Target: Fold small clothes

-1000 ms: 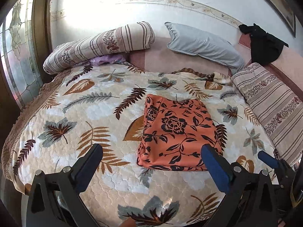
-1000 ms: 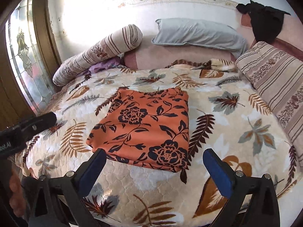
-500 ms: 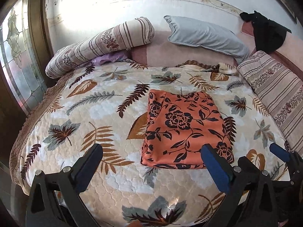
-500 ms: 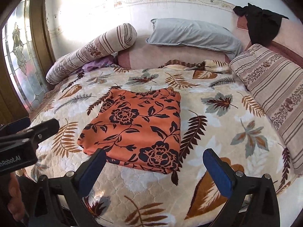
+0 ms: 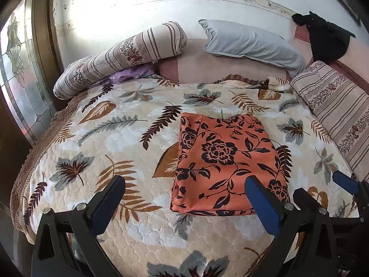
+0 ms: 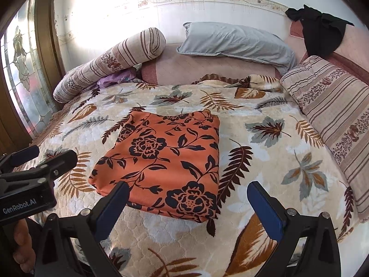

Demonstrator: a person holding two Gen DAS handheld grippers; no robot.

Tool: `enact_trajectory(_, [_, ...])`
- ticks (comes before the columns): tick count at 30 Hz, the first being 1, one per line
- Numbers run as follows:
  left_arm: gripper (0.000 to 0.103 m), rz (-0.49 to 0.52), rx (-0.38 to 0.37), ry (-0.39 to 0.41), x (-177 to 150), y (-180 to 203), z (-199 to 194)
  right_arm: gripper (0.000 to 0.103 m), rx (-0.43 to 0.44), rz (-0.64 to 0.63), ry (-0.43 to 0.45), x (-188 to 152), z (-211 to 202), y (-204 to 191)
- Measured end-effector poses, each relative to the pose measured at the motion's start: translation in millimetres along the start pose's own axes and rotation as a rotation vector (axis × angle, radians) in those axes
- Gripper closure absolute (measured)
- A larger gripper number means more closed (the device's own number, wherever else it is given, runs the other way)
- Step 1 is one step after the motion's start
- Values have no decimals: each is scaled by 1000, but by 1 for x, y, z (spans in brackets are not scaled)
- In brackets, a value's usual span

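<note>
An orange garment with black flowers (image 5: 224,164) (image 6: 166,161) lies folded into a flat rectangle on the leaf-patterned bedspread (image 5: 120,138) (image 6: 265,143). My left gripper (image 5: 184,198) hovers open just short of its near edge, with nothing between the blue pads. In the right wrist view my right gripper (image 6: 188,204) is also open and empty above the garment's near right corner. The left gripper's body (image 6: 30,180) shows at the left of the right wrist view, held by a hand (image 6: 22,249). The right gripper's blue fingertip (image 5: 344,181) shows at the far right of the left wrist view.
A striped bolster (image 5: 120,57) and a purple cloth (image 5: 131,75) lie at the bed's far left. A grey pillow (image 5: 251,41) leans on the headboard. A striped cushion (image 5: 339,113) lines the right side. Black clothing (image 5: 327,39) hangs at the top right. A glazed door (image 5: 20,80) stands left.
Both grippers have drifted slightly, so the garment sits a little differently in each view. The garment itself has not moved, and both grippers stay open.
</note>
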State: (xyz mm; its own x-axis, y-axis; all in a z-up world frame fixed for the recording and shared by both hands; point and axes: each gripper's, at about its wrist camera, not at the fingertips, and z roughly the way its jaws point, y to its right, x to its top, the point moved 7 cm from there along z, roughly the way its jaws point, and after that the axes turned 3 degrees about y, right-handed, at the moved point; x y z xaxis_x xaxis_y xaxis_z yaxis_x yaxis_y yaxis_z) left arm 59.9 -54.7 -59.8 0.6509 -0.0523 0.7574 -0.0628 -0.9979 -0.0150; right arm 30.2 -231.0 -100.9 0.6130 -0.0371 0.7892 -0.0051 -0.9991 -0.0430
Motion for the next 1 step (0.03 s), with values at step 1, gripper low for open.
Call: enact_trajectory(1, [0, -2, -3, -4, 0, 0, 2, 0, 1, 1, -1, 1, 1, 0])
